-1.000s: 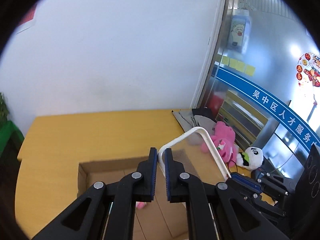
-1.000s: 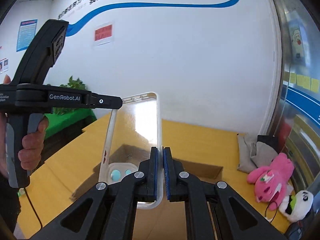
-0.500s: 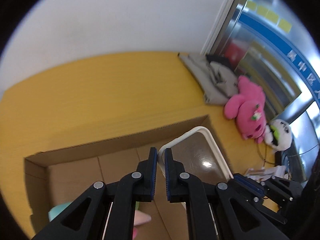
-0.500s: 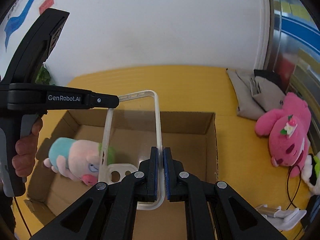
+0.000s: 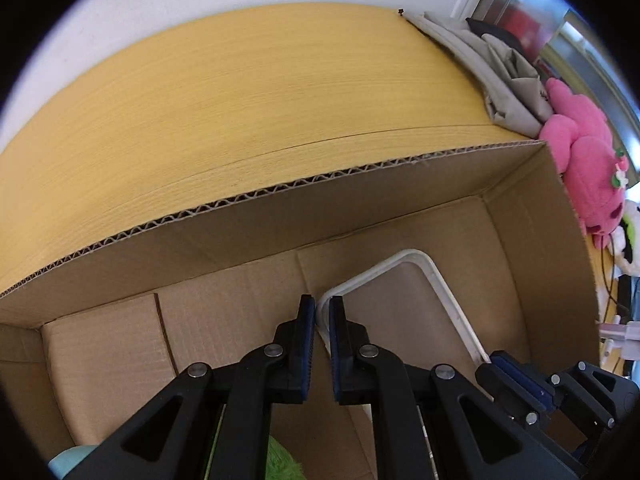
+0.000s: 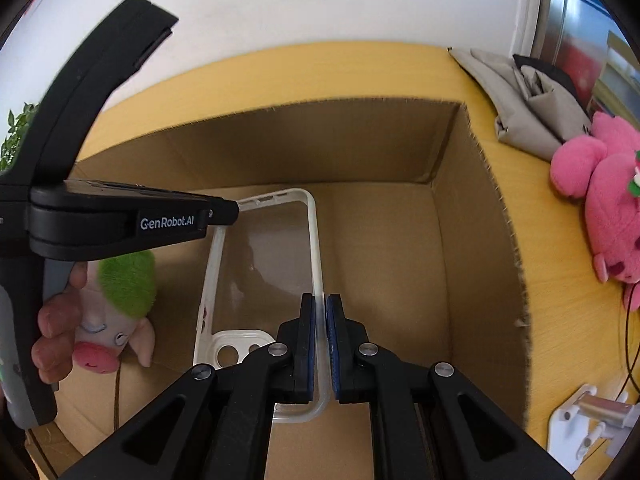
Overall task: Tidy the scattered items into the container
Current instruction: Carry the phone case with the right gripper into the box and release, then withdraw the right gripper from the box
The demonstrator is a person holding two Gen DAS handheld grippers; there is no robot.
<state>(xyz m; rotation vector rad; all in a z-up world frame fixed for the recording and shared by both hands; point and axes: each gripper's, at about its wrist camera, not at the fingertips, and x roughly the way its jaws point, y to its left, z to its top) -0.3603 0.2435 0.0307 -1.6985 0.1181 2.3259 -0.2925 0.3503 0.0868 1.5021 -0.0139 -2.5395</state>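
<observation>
A clear phone case point(image 6: 264, 280) with a white rim is held by both grippers inside the open cardboard box point(image 6: 460, 216). My right gripper point(image 6: 321, 320) is shut on its long right edge. My left gripper point(image 5: 321, 320) is shut on the case's corner point(image 5: 404, 292); its tip also shows in the right wrist view point(image 6: 228, 212). The case hangs low over the box floor. A pig plush with a green tuft point(image 6: 116, 312) lies in the box at the left, partly hidden by the left gripper's handle.
The box sits on a yellow wooden table point(image 5: 240, 100). Right of the box lie a pink plush point(image 6: 608, 208), a folded grey cloth point(image 6: 528, 100), a black-and-white plush point(image 5: 628, 240) and a white bracket with metal part point(image 6: 588, 416). A wall is behind.
Both grippers have tilted down and lowered the phone case from above the box down into it. The box interior now fills both views.
</observation>
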